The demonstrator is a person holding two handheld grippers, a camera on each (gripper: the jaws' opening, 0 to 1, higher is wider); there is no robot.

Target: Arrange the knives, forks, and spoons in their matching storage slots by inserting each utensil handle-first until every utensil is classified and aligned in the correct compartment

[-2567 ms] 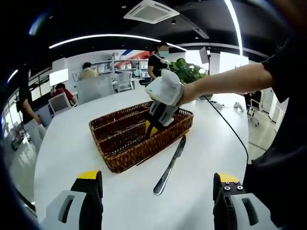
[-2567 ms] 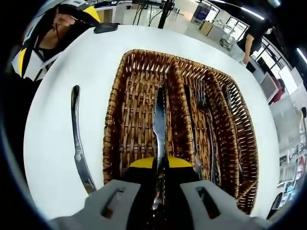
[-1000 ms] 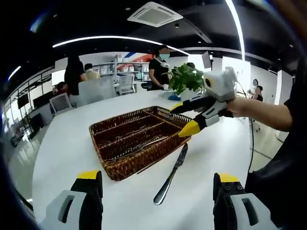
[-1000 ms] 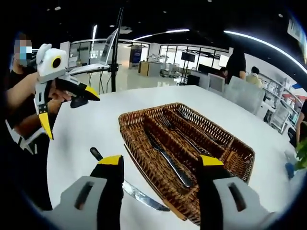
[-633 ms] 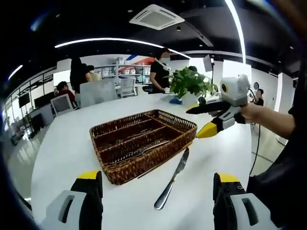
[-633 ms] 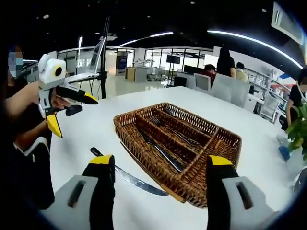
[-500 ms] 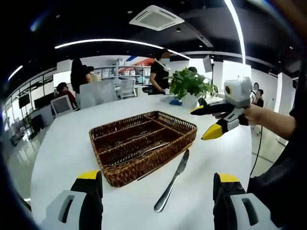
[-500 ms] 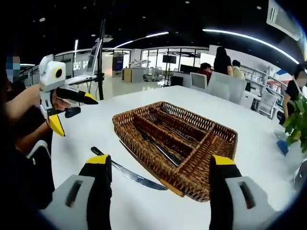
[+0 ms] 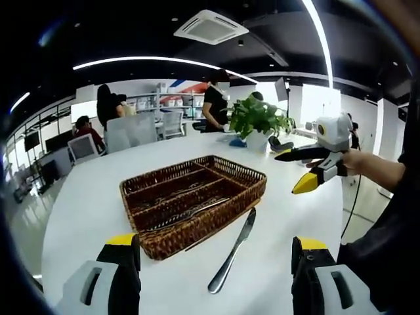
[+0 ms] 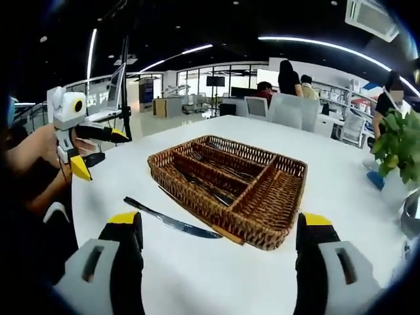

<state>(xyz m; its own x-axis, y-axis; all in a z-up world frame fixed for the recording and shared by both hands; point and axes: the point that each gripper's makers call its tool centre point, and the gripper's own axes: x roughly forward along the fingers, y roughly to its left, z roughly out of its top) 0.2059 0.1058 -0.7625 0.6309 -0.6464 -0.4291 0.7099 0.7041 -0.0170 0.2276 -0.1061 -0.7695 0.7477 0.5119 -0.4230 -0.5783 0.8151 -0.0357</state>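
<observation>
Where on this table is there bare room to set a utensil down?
Bare white table lies between the right gripper and the wicker tray, and beyond the tray's far rim. Crowded: the strip along the tray where the knife lies, and the tray's compartments.

A white table (image 9: 92,203) is seen ahead of both tongs. On it a wicker tray (image 9: 191,200) is set, and a knife (image 9: 231,252) is laid just beside the tray, between it and the left tongs. A potted plant (image 9: 258,121) appears to stand on the table beyond the tray.
</observation>
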